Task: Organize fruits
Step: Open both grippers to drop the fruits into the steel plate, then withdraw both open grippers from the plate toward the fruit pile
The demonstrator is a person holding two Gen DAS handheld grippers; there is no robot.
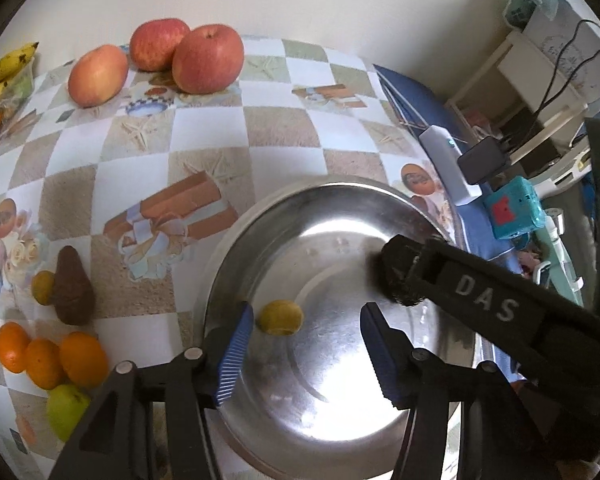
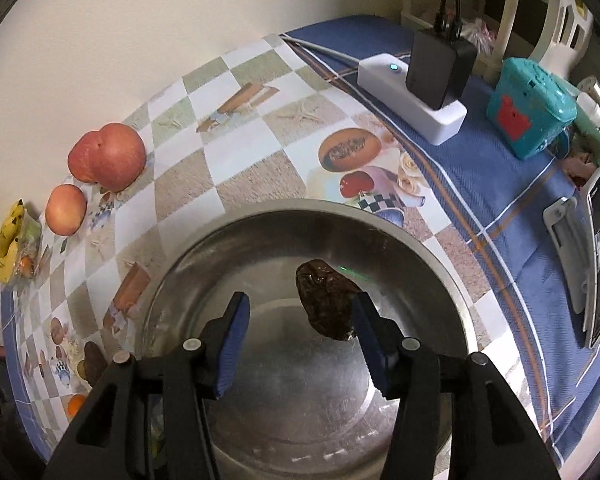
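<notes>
A steel bowl (image 1: 260, 216) sits on the checked tablecloth, with both grippers above it. My left gripper (image 1: 308, 312) is open. A small yellow fruit (image 1: 280, 317) lies on the bowl's bottom between its blue pads, close to the left pad with a gap to the right one. My right gripper (image 2: 300, 300) is open too. A dark brown wrinkled fruit (image 2: 326, 304) lies in the bowl (image 2: 204, 248) against the right pad, far from the left pad. In the left wrist view the right gripper's black body (image 1: 480, 296) hides that brown fruit.
Three apples (image 1: 206, 60) and bananas (image 1: 4, 68) lie at the far side of the table. Left of the bowl are another brown fruit (image 1: 72, 288), oranges (image 1: 82, 358) and a green fruit (image 1: 66, 410). A power strip (image 2: 412, 92) and a teal box (image 2: 528, 108) sit on the blue cloth at right.
</notes>
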